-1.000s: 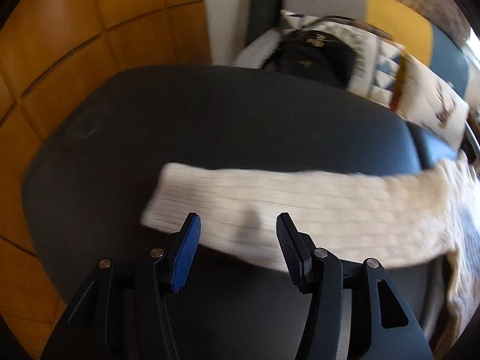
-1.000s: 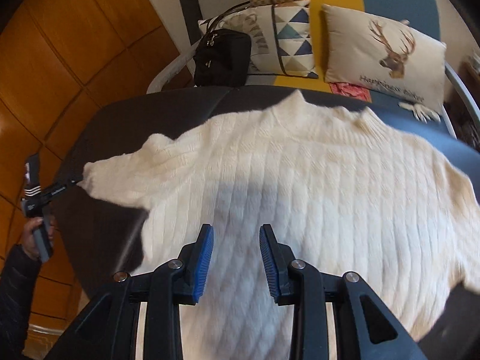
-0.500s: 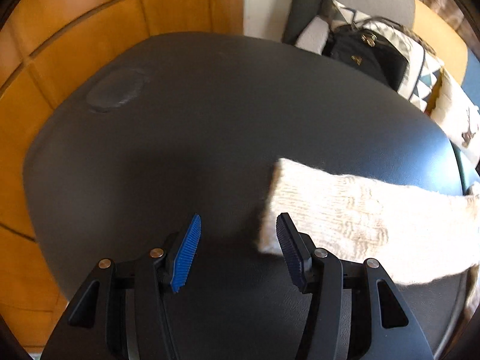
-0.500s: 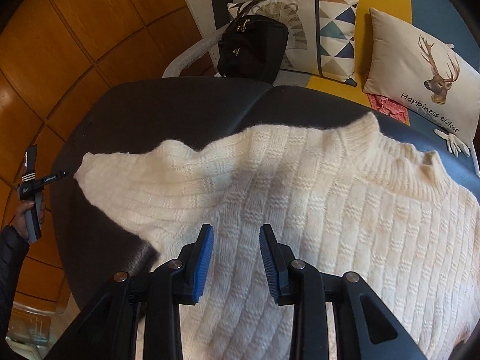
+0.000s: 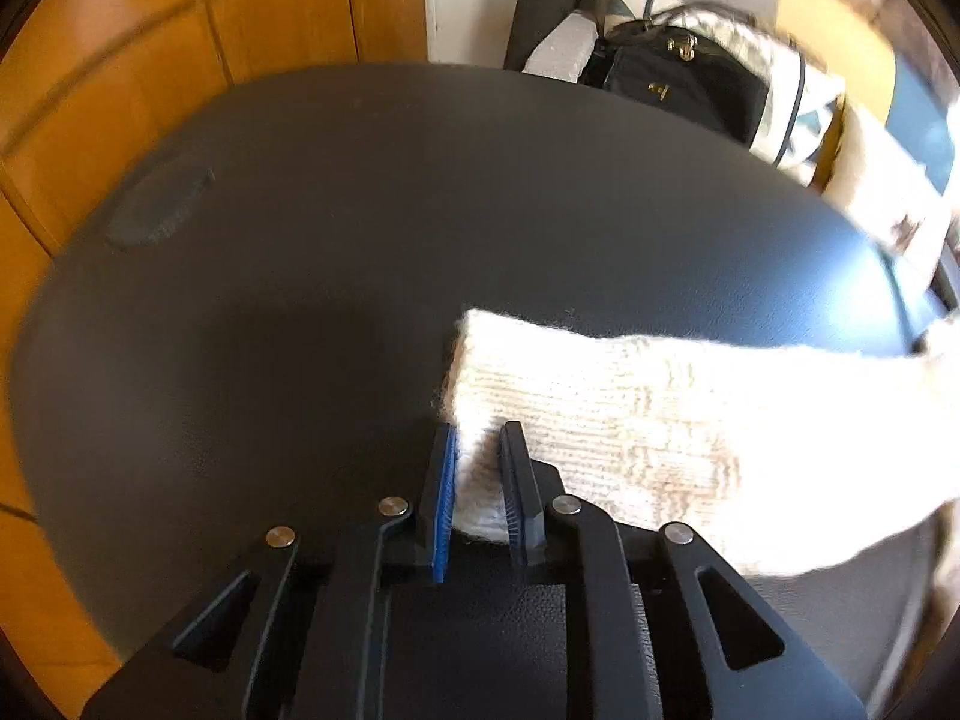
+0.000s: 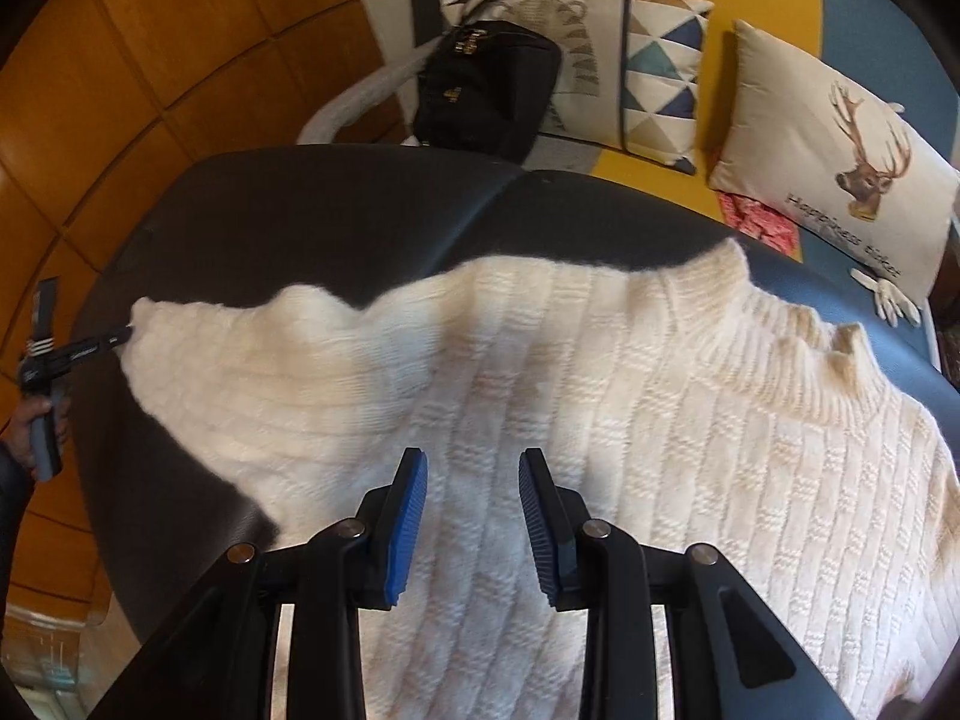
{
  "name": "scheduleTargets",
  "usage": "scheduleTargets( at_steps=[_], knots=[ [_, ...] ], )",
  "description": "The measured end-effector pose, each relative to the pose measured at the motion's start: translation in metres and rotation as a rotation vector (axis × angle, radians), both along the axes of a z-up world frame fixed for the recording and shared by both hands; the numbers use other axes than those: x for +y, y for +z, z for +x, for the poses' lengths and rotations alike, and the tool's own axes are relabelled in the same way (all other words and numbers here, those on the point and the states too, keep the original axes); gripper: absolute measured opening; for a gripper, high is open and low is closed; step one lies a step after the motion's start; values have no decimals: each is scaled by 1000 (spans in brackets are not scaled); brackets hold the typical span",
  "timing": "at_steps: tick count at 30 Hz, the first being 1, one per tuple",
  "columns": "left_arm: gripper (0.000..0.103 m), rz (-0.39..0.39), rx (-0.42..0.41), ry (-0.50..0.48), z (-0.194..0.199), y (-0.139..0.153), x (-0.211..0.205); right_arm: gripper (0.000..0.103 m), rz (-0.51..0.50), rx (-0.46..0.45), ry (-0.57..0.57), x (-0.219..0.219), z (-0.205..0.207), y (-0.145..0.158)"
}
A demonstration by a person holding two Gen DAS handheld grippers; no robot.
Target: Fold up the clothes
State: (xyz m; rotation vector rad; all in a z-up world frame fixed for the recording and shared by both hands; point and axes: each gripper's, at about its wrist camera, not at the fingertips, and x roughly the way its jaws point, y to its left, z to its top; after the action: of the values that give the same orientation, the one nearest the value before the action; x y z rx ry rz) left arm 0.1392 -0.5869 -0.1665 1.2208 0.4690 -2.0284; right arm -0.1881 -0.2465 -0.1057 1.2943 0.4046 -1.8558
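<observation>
Left gripper [image 5: 478, 468], open earlier, had clamped the sweater [image 6: 600, 420] cuff; right gripper [image 6: 472, 498] hovered open above its body

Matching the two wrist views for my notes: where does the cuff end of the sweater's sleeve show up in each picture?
Left wrist: the sleeve cuff sits low at centre, pinched between the left tongs.
Right wrist: the cuff is at the far left, mid-height, held by the left tongs; the right tongs are open above the sweater body.
Shared landmark: the black handbag beyond the dark table.
</observation>
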Motion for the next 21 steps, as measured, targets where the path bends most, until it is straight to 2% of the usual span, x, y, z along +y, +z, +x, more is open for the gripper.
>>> scheduleTargets(
  at_steps=[2, 7, 10, 13, 16, 21],
  knots=[
    [2, -38, 32, 17, 1, 12, 6, 32, 13, 3, -20, 0, -4, -2],
    [1, -114, 159, 81, 11, 48, 17, 32, 28, 45, -97, 11, -20, 0],
    [1, -179, 269, 127, 19, 85, 21, 32, 28, 75, -140, 15, -32, 4],
    [1, -238, 362, 170, 29, 121, 23, 32, 53, 104, -121, 5, -37, 3],
    [1, -279, 393, 196, 32, 140, 23, 31, 105, 127, -94, -13, -41, -7],
    [1, -311, 389, 230, 33, 143, 24, 29, 185, 128, -92, -33, -57, -33]
  ],
)
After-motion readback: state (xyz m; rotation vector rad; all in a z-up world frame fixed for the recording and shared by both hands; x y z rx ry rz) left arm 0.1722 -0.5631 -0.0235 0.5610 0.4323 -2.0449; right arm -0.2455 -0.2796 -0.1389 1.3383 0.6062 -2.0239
